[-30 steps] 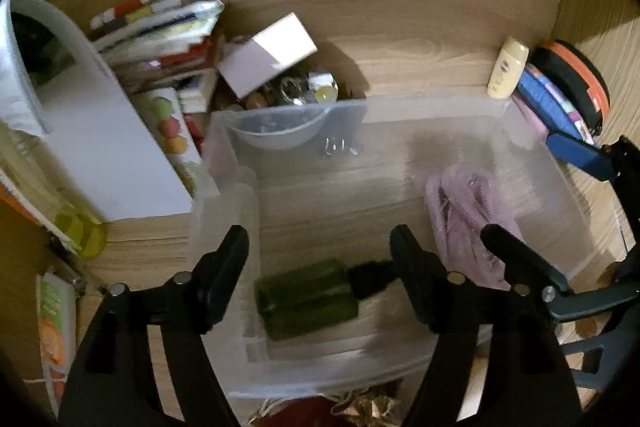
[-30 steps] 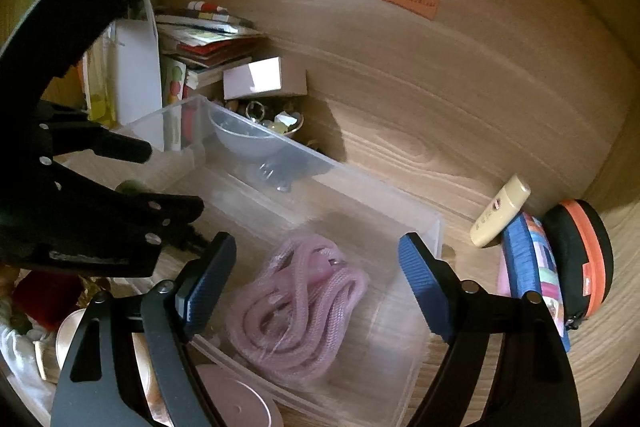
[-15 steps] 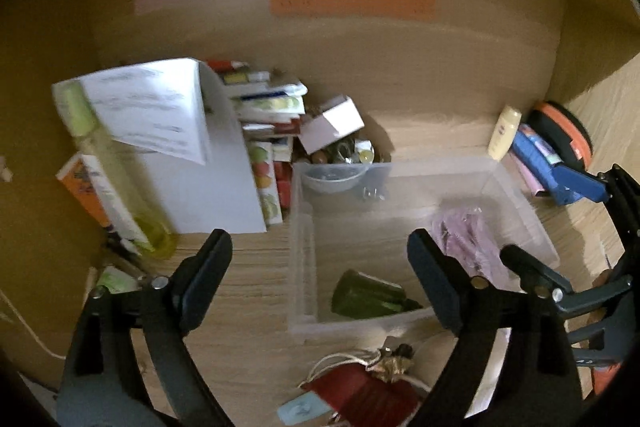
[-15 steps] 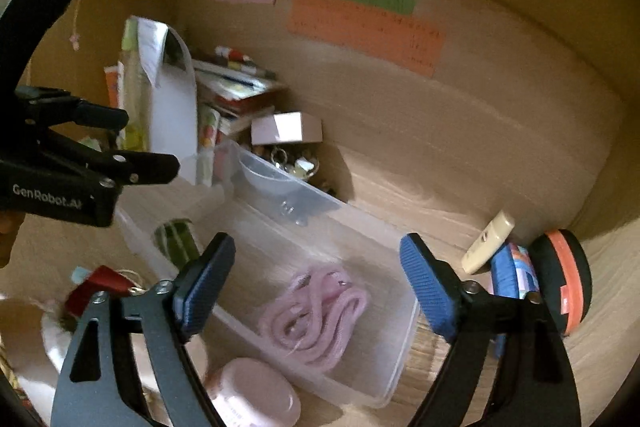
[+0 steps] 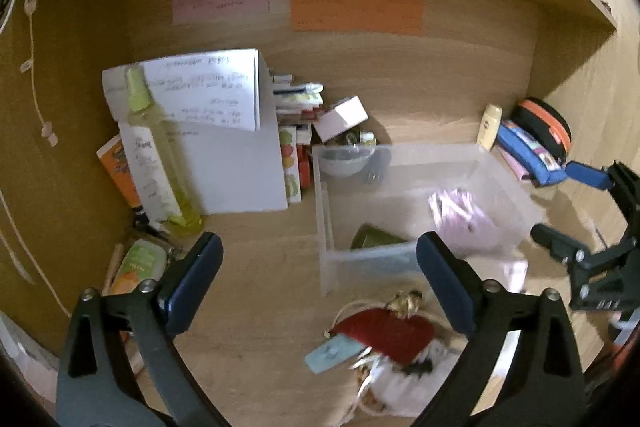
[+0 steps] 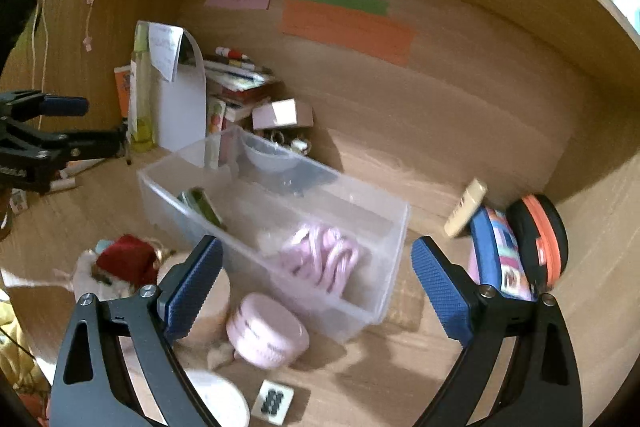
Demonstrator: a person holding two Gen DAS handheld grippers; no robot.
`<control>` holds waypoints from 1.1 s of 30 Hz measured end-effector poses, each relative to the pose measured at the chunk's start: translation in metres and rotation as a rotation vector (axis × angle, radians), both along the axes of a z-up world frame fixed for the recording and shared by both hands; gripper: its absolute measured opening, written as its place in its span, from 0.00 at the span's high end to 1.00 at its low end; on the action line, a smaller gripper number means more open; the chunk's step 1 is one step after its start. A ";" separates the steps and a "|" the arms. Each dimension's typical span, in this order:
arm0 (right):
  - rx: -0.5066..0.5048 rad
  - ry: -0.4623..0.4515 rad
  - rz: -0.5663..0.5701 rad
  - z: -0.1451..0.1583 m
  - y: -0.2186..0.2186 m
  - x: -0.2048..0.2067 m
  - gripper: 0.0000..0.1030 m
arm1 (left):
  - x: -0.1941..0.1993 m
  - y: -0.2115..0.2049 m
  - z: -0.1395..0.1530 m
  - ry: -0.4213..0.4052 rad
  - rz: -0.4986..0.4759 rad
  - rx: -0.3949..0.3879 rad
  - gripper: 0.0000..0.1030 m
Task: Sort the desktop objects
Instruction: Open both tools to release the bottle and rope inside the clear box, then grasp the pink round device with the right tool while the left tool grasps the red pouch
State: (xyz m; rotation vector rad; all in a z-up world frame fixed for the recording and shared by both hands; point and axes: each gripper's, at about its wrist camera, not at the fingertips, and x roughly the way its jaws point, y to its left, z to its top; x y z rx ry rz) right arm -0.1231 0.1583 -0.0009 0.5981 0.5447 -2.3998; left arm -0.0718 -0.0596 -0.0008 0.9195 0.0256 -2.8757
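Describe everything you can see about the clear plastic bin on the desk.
The bin is a clear, rectangular plastic box with no lid, standing upright on the wooden desk. Its walls look thin and slightly frosted. Inside lie a dark green bottle at one end and a coiled pink cord at the other. A round pink case sits against its front wall. Neither gripper touches it.

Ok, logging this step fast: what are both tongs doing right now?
Left tongs: open, holding nothing.
Right tongs: open, holding nothing.
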 end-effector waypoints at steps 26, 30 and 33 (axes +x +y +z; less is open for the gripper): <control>0.106 -0.243 0.030 -0.082 -0.001 -0.014 0.11 | -0.013 0.011 -0.076 -0.219 -0.202 0.103 0.04; 0.101 -0.249 0.066 -0.083 -0.002 -0.017 0.23 | -0.021 0.011 -0.079 -0.239 -0.241 0.126 0.04; 0.108 -0.240 0.102 -0.083 -0.005 -0.015 0.37 | -0.025 0.013 -0.080 -0.257 -0.274 0.152 0.04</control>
